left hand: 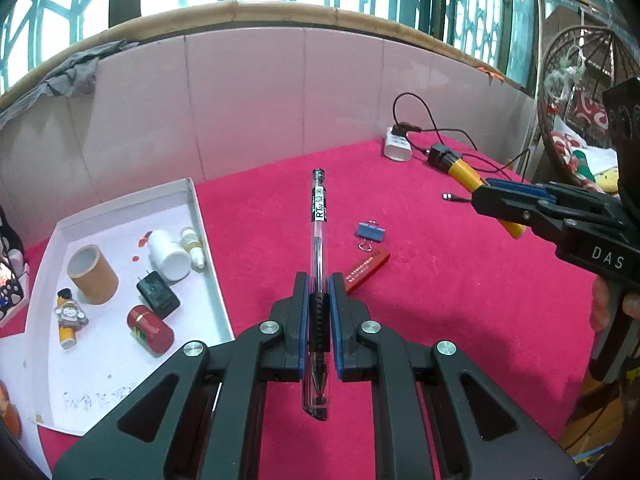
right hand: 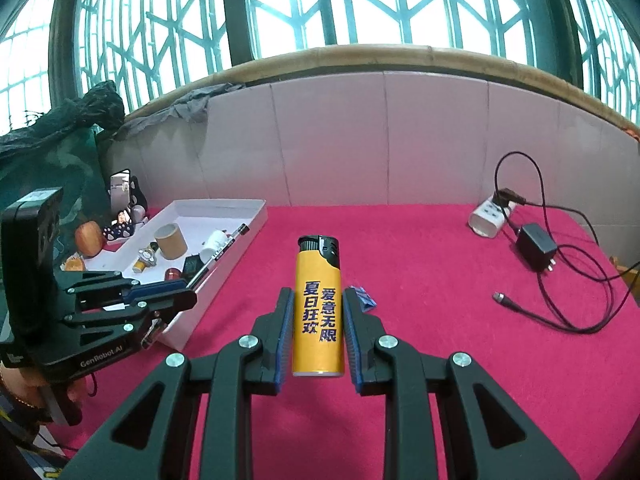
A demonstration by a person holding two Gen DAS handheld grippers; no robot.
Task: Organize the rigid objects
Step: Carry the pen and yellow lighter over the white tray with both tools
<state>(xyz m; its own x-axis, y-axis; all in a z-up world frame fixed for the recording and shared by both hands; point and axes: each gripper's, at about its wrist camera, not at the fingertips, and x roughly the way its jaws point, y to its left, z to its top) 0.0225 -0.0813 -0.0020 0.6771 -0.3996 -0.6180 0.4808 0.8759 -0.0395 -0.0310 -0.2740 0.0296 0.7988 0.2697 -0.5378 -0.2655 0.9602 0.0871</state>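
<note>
My left gripper (left hand: 319, 278) is shut on the black grip of a clear gel pen (left hand: 319, 208), which lies along the fingers and points away above the red cloth. My right gripper (right hand: 317, 291) is shut on a yellow lighter (right hand: 318, 312) with blue lettering, cap end forward, held off the cloth. In the left wrist view the right gripper (left hand: 482, 192) and lighter (left hand: 464, 170) are at the right. In the right wrist view the left gripper (right hand: 186, 292) holds the pen (right hand: 222, 248) over the white tray (right hand: 224, 201). A blue binder clip (left hand: 370, 232) and a red strip (left hand: 366, 270) lie on the cloth.
The white tray (left hand: 200, 216) at the left holds a cardboard tube (left hand: 94, 276), a white bottle (left hand: 168, 254), a black plug (left hand: 158, 294), a red cylinder (left hand: 150, 330) and a small figure. A power strip (right hand: 486, 220), black adapter (right hand: 536, 246) and cable lie far right. A tiled wall backs the table.
</note>
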